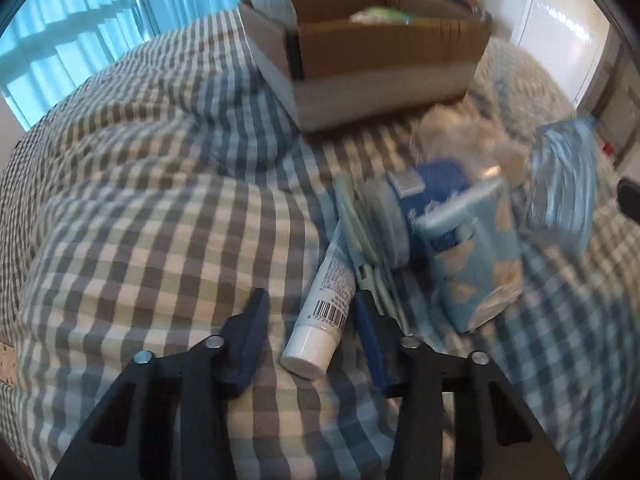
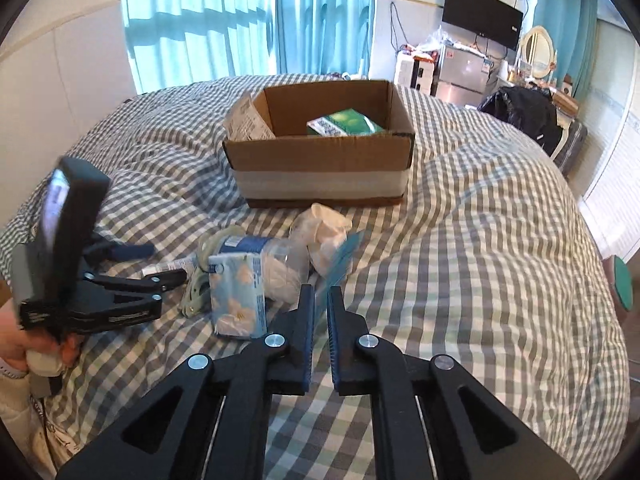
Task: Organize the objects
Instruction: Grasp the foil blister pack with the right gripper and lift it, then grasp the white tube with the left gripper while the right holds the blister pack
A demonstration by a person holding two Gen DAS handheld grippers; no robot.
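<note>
Blurred by motion in left wrist view: cardboard box, blue packet. White tube partly hidden under green pouches.

Black jaws, blue pads, silver screws

We can read only the barcode digits "6 972682" on the white tube lying on the bed, while print on the green box and the other packs stays too blurred for us.

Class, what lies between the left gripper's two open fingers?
Left wrist view: the left gripper straddles a white plastic tube, capped end nearest, lying on the checked bedspread.
</note>
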